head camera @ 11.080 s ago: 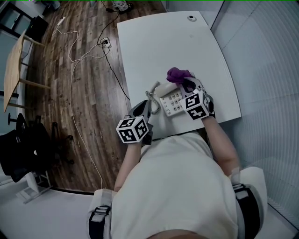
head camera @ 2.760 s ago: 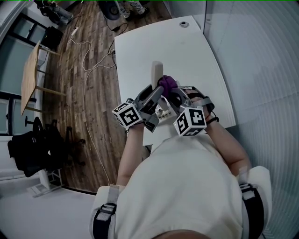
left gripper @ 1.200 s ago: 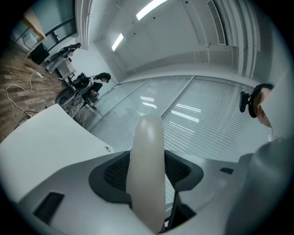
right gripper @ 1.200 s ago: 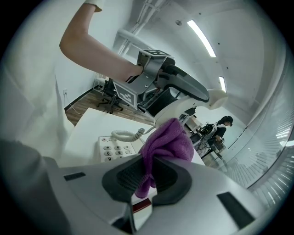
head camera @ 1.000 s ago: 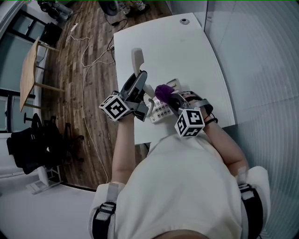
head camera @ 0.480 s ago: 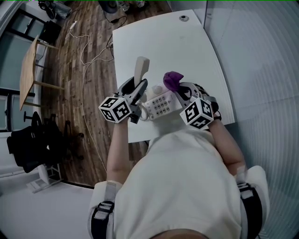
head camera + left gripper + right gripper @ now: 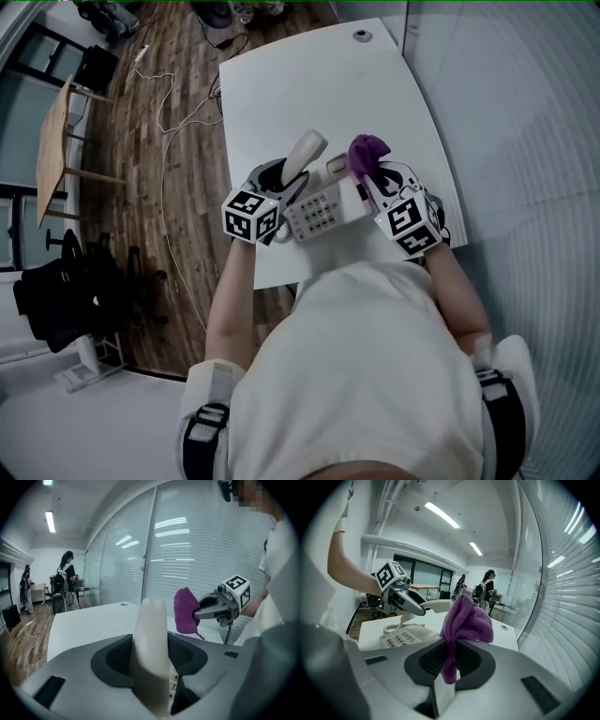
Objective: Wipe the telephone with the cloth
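The white telephone base (image 7: 322, 202) lies near the front edge of the white table (image 7: 309, 84), keypad up. My left gripper (image 7: 287, 180) is shut on the cream handset (image 7: 304, 156), which is lifted off the base and tilts over its left end. In the left gripper view the handset (image 7: 150, 648) stands upright between the jaws. My right gripper (image 7: 374, 178) is shut on the purple cloth (image 7: 367, 154), held just right of the base and apart from it. The right gripper view shows the cloth (image 7: 465, 623) bunched above the jaws, with the base (image 7: 400, 637) further left.
A coiled cord (image 7: 277, 236) hangs at the base's left end. A glass wall with blinds (image 7: 506, 122) runs along the table's right side. Left of the table is wood floor with loose cables (image 7: 169, 112). People stand far back (image 7: 65, 581).
The left gripper has come down and rolled, bringing the handset from high over the table's left side down beside the base. The right gripper has carried the cloth rightward off the keypad.
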A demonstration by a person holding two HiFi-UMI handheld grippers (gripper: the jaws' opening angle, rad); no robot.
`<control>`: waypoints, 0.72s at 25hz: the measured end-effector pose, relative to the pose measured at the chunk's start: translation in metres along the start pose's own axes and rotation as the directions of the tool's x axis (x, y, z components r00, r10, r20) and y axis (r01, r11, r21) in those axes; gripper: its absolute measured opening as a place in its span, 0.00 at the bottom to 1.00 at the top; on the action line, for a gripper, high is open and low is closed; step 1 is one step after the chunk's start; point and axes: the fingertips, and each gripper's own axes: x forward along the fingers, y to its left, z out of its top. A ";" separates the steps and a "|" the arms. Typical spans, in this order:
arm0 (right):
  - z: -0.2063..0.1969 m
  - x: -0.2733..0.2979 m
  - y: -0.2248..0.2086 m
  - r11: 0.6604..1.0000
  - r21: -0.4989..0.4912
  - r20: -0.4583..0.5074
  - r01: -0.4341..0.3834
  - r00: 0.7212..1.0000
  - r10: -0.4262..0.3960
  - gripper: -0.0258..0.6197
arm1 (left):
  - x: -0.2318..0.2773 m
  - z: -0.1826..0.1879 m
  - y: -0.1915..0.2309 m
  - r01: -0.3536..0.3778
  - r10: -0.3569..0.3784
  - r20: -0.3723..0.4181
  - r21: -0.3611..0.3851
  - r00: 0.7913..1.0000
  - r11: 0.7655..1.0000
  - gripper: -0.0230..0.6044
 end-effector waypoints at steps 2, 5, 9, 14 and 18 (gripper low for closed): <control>-0.003 -0.003 -0.001 1.000 0.005 0.000 0.005 1.000 -0.005 0.11 | 0.006 -0.008 -0.004 0.019 -0.016 -0.046 0.060 0.999 0.998 0.41; -0.006 -0.006 -0.002 1.000 0.008 0.000 0.014 1.000 -0.014 0.11 | 0.017 -0.017 -0.011 0.056 -0.041 -0.107 0.146 0.993 0.988 0.41; -0.010 -0.009 -0.005 1.000 0.014 0.000 0.025 1.000 -0.025 0.11 | 0.029 -0.029 -0.021 0.123 -0.078 -0.181 0.248 0.980 0.961 0.41; -0.014 -0.014 -0.008 0.999 0.020 -0.005 0.033 0.999 -0.033 0.11 | 0.039 -0.045 -0.026 0.177 -0.088 -0.268 0.326 0.959 0.929 0.41; -0.018 -0.016 -0.008 0.999 0.021 -0.007 0.039 0.999 -0.039 0.11 | 0.044 -0.054 -0.024 0.191 -0.087 -0.296 0.345 0.951 0.919 0.41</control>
